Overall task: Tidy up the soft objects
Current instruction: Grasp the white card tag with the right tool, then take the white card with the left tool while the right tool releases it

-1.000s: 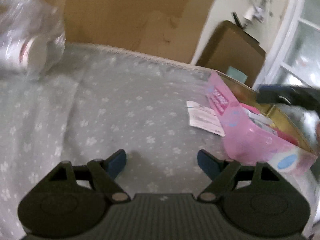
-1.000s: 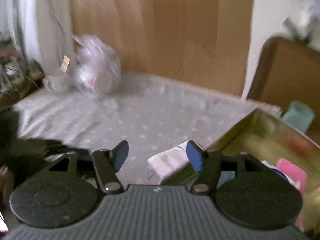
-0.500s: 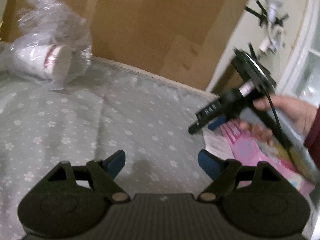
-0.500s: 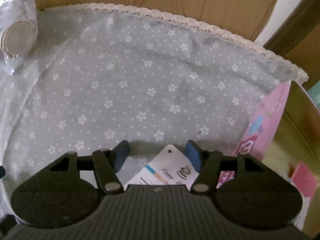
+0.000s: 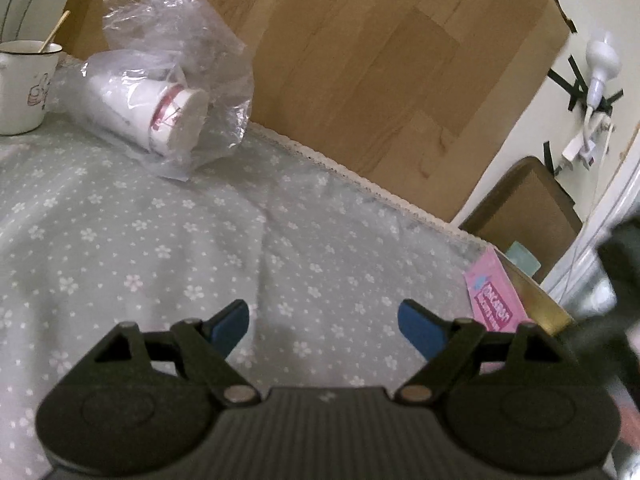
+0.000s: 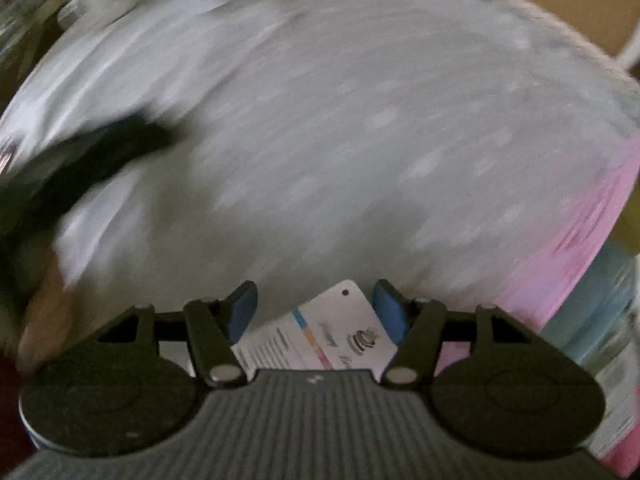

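Card: the white printed card (image 6: 320, 332) with a punched hole lies flat on the cloth (image 5: 160, 220), its corner pointing up between the right tongs' blue pads; it looks to me like the thing about to be picked up, though whether it counts as one of the soft objects I can't say.
Card's place: just beside the pink box (image 6: 580, 248), near the table's right end, apart from the bagged cups at the far left.
Pink box: stands open at the cloth's right edge, with packets inside that are too blurred to name; my guess is that it is the place things get sorted into.
Bagged cups: a stack of white cups (image 5: 160, 112) lies on its side in a crumpled clear bag (image 5: 180, 52) against the wooden board, next to a mug (image 5: 24, 84) with a stick in it; the bag is soft and loose, so it would sag if lifted by one fold.
Right tongs (image 6: 316, 304): point steeply down over the card, jaws apart, one pad on each side of the card's corner and neither pressing it; nothing is held. The view is smeared.
Left tongs (image 5: 324, 320): jaws wide and just been opening further, with only bare cloth between them; they hold and touch nothing and hover low, aimed across the table toward the board.
Likely next: the right tongs would need to close on the card's raised edge, which is thin and flat and may slip.
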Tool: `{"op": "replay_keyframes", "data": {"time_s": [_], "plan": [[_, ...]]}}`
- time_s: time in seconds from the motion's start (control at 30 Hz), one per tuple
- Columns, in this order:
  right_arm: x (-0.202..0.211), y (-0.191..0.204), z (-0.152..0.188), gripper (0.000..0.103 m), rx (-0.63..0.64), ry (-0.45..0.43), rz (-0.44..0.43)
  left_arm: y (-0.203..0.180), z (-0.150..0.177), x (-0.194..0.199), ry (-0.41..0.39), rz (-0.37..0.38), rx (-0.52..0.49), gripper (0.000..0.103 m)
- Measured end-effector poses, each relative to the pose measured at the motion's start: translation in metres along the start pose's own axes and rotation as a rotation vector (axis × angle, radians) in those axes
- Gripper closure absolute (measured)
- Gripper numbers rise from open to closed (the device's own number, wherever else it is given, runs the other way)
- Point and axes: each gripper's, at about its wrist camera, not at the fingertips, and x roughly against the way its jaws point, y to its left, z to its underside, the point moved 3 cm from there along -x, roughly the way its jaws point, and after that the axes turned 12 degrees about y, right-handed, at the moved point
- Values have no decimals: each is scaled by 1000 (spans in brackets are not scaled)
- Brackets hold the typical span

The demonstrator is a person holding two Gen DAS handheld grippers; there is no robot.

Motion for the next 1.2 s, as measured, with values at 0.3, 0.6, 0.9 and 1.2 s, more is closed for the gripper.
{"op": "replay_keyframes", "data": {"time_s": [0.3, 0.6, 0.9, 1.2], "plan": [[39, 45, 168, 18, 86, -578, 68, -21, 12, -7, 52, 5, -124, 19], [-1, 55, 210, 15, 84, -694, -1, -53, 53, 44, 173, 102, -219, 19], [-5, 47, 191, 7, 223, -654, -36, -36, 121, 115, 339, 124, -97, 21], [-15, 50, 192, 22, 235, -640, -110, -60, 125, 84, 364, 106, -104, 39]]}}
